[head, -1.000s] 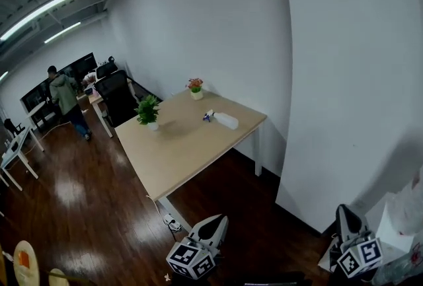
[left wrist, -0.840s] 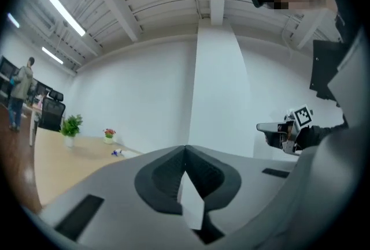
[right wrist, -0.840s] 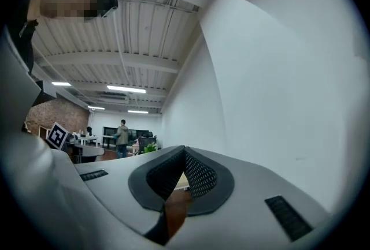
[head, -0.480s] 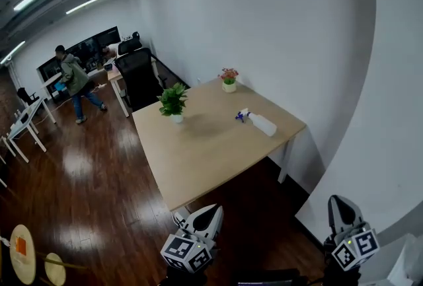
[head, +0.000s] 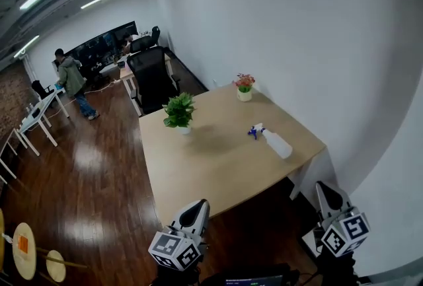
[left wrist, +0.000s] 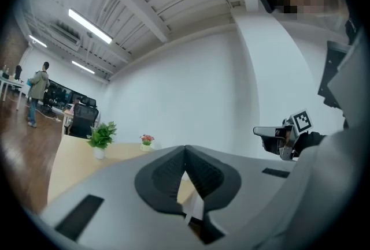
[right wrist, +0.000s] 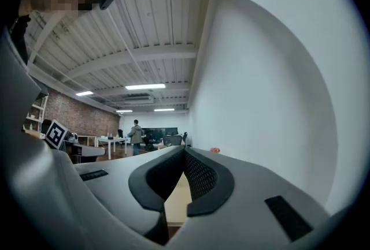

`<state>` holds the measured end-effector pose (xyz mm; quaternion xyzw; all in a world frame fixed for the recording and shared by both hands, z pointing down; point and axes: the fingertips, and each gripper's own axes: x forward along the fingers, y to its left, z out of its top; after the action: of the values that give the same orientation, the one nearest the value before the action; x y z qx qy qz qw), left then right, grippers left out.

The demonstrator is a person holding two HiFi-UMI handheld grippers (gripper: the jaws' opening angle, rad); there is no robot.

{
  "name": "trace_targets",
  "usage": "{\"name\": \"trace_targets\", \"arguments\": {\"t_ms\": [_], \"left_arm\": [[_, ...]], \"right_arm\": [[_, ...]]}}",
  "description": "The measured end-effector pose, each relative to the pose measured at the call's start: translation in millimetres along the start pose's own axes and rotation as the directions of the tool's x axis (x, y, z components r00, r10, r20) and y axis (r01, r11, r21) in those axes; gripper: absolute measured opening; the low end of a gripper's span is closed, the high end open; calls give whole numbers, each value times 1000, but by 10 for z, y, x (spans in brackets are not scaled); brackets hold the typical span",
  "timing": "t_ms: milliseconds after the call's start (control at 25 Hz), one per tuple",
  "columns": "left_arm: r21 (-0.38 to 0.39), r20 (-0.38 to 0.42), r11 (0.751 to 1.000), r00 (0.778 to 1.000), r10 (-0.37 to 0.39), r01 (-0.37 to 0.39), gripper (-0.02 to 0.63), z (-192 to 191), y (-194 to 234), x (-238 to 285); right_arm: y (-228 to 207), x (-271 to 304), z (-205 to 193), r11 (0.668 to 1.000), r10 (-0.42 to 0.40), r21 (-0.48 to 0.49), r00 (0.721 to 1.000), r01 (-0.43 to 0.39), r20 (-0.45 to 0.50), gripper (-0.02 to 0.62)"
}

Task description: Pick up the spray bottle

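The head view looks steeply down at the table (head: pixel 218 166); both gripper views face level across it.

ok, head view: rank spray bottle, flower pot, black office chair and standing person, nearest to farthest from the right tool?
1. Spray bottle, lying on the table near its right edge, just ahead of the right tool.
2. Flower pot, table's far right corner.
3. Black office chair, beyond the table's far end.
4. Person, far left at the back of the room.
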<state>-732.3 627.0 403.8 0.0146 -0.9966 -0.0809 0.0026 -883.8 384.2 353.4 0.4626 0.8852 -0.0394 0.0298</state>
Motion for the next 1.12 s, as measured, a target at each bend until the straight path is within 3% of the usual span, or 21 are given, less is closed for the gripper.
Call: {"name": "trace_targets", "arguments": {"t_ms": [240, 480, 640, 720, 840, 960, 1040, 1120], "left_arm": [[-14, 4, 1000, 1000, 1, -1, 5, 148, 636, 944], [-30, 12, 999, 1000, -22, 22, 5, 306, 1766, 2095], [-59, -38, 997, 998, -46, 44, 5, 277, 2182, 2761], [-93, -80, 995, 996, -36, 28, 3, 187, 2335, 3049], [-94, -111, 994, 993, 41, -52, 6, 95, 2619, 3474], [-93, -150, 990, 984, 96, -110, 26, 51, 2764, 3915], [-86, -167, 985, 977, 130, -146, 26, 35, 2767, 4190], [-70, -171, 983, 973, 153, -167, 26, 30, 2765, 4460]], "right_arm": [[-364, 1247, -74, 999, 39, -28, 998, -40, -39, 5], [-608, 2818, -410, 998, 68, 3, 988, -68, -137, 5], [-844, 3584, -484, 997, 73, -20, 977, -78, -201, 5], [-986, 3895, -518, 996, 82, -21, 972, -89, -221, 37], [-1272, 4351, -541, 993, 102, -28, 969, -111, -223, 37], [-1610, 4794, -751, 987, 152, -12, 943, -163, -297, 38], [-1834, 5044, -890, 977, 206, 19, 909, -213, -362, 175], [-2088, 5281, -1019, 973, 213, 6, 885, -232, -414, 175]]}}
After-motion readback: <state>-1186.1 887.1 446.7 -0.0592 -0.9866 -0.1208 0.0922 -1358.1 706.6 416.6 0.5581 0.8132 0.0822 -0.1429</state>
